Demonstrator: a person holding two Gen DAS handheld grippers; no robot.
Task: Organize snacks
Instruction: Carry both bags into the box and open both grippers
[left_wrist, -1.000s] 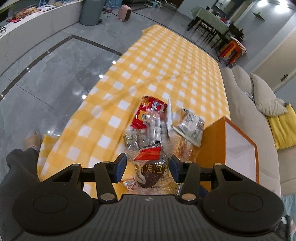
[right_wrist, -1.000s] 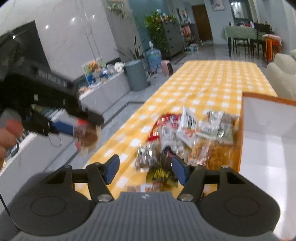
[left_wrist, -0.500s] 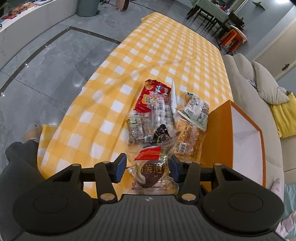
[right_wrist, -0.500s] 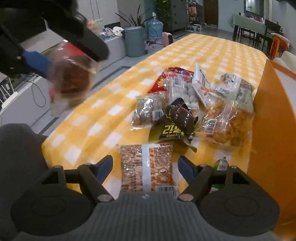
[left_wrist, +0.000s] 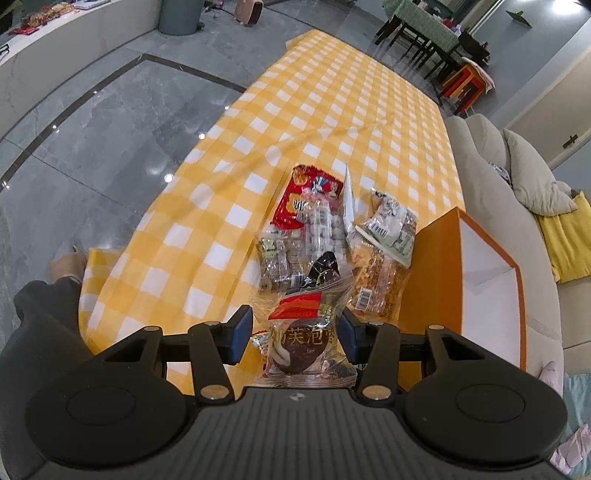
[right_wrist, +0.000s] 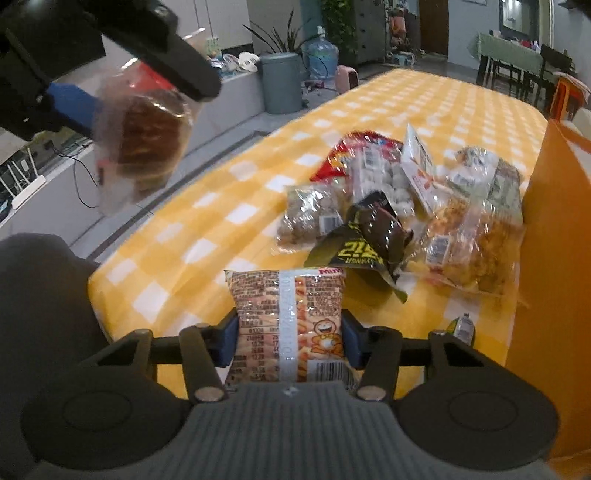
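Note:
My left gripper (left_wrist: 295, 334) is shut on a clear packet with a chocolate puff and a red label (left_wrist: 301, 343), held above the near end of the yellow checked tablecloth (left_wrist: 332, 110). The right wrist view shows that packet (right_wrist: 144, 136) hanging at upper left. My right gripper (right_wrist: 290, 341) is low over the table. Its jaws are closing on an orange crisp bag (right_wrist: 291, 306) that lies flat, and the pads touch its two sides. A pile of snack packets (left_wrist: 317, 229) lies beyond, with a black bag (right_wrist: 369, 229) nearest.
An orange box with a white inside (left_wrist: 436, 273) stands open to the right of the pile (right_wrist: 546, 221). A small green bottle (right_wrist: 461, 326) lies beside it. A beige sofa (left_wrist: 491, 206) runs along the right. A person's dark trouser leg (left_wrist: 40, 332) is at the left.
My right gripper came down to the table's near end, its jaws widened, then narrowed around the orange crisp bag. The left gripper kept the puff packet and stayed put.

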